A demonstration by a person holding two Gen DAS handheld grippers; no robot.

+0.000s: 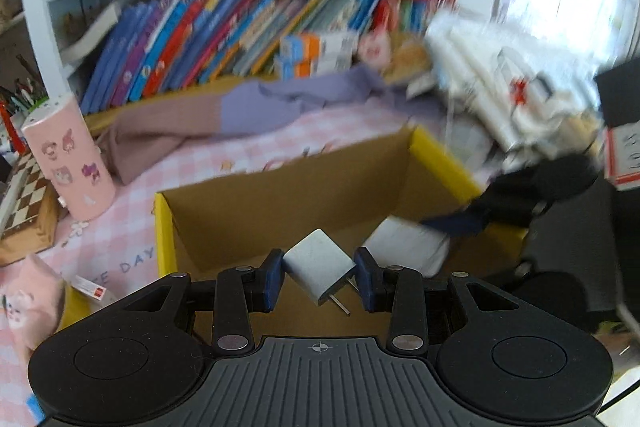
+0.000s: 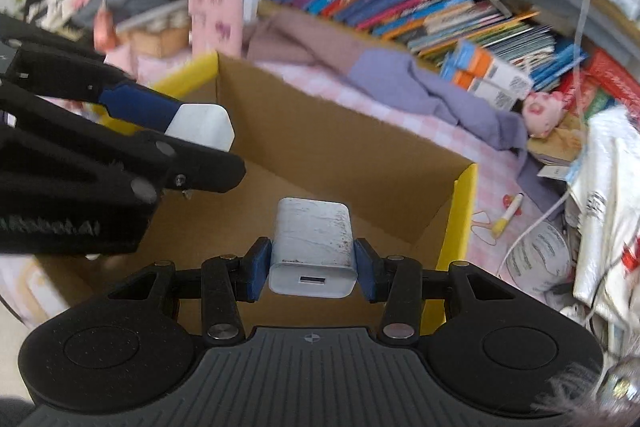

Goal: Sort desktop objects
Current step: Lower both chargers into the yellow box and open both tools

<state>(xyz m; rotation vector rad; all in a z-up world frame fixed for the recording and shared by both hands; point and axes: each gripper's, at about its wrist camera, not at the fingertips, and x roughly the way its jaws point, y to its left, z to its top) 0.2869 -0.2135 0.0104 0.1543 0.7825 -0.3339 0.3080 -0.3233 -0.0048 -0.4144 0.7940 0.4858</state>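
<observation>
Over the open cardboard box (image 2: 320, 131), a white plug adapter (image 1: 319, 265) sits clamped in the left gripper (image 1: 319, 277), and a larger white charger (image 2: 313, 247) sits clamped in the right gripper (image 2: 313, 267); a pink checked cloth (image 1: 280, 139) lies beneath, books (image 1: 224, 31) behind.

"DAY" printed on the pink checked tablecloth (image 1: 132, 267), other lettering too blurred to read
</observation>
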